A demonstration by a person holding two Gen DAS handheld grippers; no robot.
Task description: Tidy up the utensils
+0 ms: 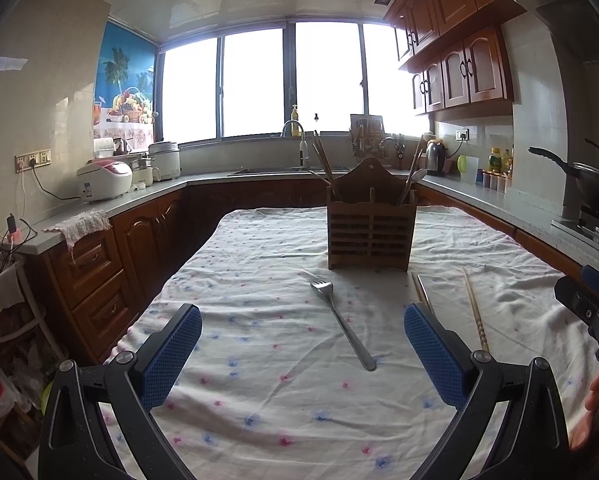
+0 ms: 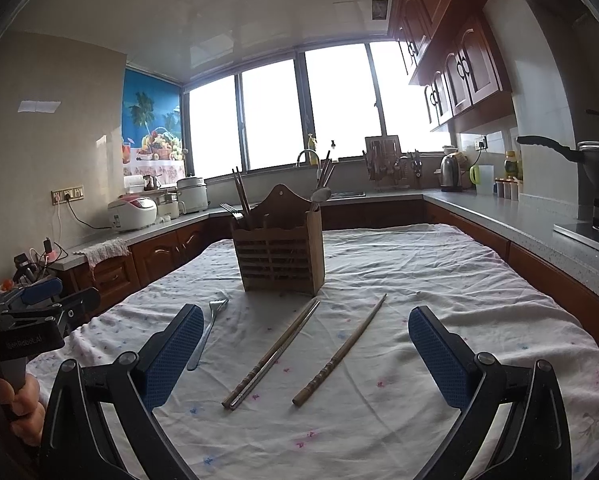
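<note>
A wooden utensil holder (image 1: 371,234) (image 2: 279,258) stands upright on the cloth-covered table (image 1: 259,380) and holds chopsticks and a spoon. A metal fork (image 1: 341,322) (image 2: 205,332) lies on the cloth in front of it. A pair of chopsticks (image 2: 273,354) and a single wooden chopstick (image 2: 341,350) (image 1: 475,308) lie to its right. My left gripper (image 1: 303,344) is open and empty, just short of the fork. My right gripper (image 2: 305,348) is open and empty, over the near ends of the chopsticks.
Kitchen counters ring the table: a rice cooker (image 1: 105,180) at left, a sink faucet (image 1: 295,128) at the back, a kettle (image 1: 435,156) and a wok (image 1: 591,182) at right. Each gripper shows at the edge of the other's view.
</note>
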